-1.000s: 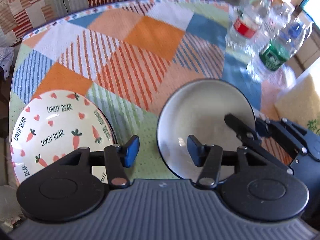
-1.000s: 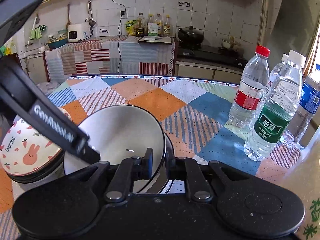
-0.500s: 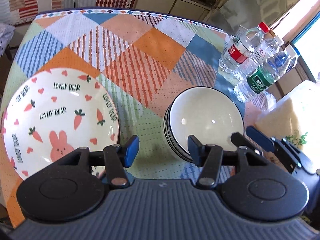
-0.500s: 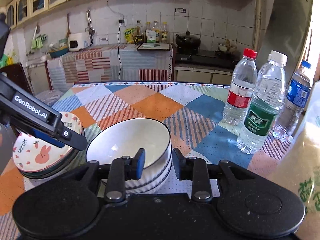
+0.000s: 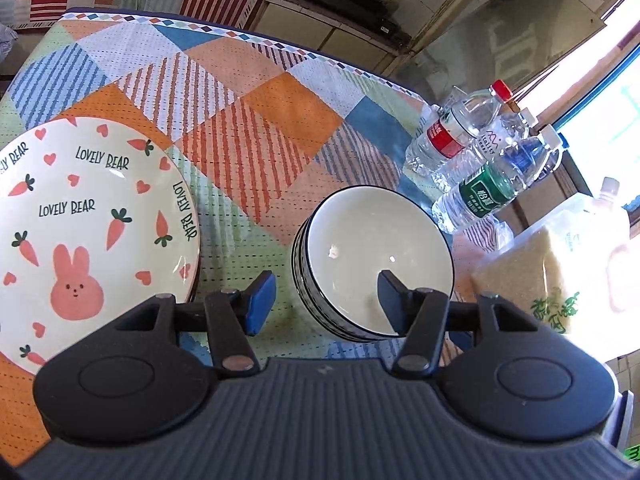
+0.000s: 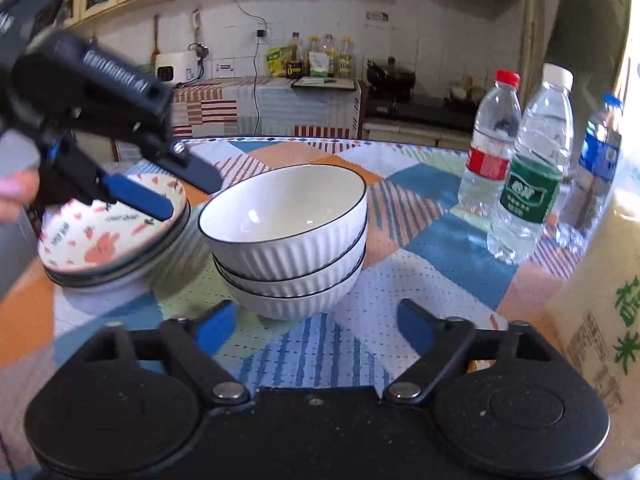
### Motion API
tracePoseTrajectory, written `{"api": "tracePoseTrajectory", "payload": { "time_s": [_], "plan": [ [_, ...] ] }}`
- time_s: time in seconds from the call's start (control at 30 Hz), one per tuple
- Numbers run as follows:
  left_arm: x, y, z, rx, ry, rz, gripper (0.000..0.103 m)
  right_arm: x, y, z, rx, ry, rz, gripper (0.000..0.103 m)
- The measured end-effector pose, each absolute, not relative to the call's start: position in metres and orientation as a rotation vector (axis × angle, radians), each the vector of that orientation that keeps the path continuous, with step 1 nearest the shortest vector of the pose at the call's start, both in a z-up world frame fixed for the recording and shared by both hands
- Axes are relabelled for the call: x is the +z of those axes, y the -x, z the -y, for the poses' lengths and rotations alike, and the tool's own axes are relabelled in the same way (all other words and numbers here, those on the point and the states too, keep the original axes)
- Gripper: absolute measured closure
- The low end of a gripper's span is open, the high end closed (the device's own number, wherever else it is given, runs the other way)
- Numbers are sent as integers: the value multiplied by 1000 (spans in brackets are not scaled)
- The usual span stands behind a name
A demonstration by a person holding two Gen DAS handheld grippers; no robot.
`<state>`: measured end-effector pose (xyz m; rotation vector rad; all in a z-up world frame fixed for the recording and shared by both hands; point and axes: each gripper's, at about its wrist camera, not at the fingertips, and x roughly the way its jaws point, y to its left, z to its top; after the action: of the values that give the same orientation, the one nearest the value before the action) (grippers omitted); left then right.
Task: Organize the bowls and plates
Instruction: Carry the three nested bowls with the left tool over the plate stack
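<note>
The bowls (image 6: 286, 240) stand nested three deep on the patchwork tablecloth (image 5: 256, 92), ribbed white with thin dark rims, and the rabbit-and-carrot plates (image 5: 86, 228) sit stacked just beside them at about 9 o'clock from the bowls in the left wrist view. Both tools are empty: the right gripper (image 6: 316, 324) has its jaws wide apart just short of the bowl stack's foot, touching nothing, and the left gripper (image 5: 326, 300) is likewise spread, high above the table with one finger over the gap between the stacks and the other over the top bowl's near rim. By my judgement the stacking looks finished and the step in hand is to pull clear; doing it well means drawing each tool straight back and up with the jaws kept apart, so no finger catches the top rim, since a nudged three-bowl stack could slide or tip. If the stacks still want neatening, a gentle push low on the bottom bowl is safer than one on the top. From the bowls, the water bottles (image 6: 524, 168) cluster at roughly 2 o'clock in the right wrist view, well apart, and a bag of rice (image 5: 556, 276) lies near at 3 o'clock in the left view; both crowd any sweep to the right, so the retreat is best made toward the near edge.
</note>
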<state>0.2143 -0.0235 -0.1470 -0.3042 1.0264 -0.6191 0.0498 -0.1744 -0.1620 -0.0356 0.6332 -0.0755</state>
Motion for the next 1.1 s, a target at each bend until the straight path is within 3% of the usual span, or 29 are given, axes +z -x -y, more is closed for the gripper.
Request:
{"api": "tracePoseTrajectory", "payload": {
  "time_s": [0.13,0.53,0.73,0.83,1.1],
  "plan": [
    [-162,-222,31,-631,320,-1063,39,-175,-62,171,-86,72,-605,2],
    [-193,-236,55,-647,234,-1088,38,-209,-106,171,29,-1,-673,1],
    [-198,-245,61,-653,224,-1085,43,-208,-112,173,13,3,-678,1],
    [-202,-246,65,-671,215,-1094,54,-209,-117,175,44,0,-684,1],
    [-201,-240,66,-661,199,-1062,55,-215,-125,172,51,13,-676,0]
  ]
}}
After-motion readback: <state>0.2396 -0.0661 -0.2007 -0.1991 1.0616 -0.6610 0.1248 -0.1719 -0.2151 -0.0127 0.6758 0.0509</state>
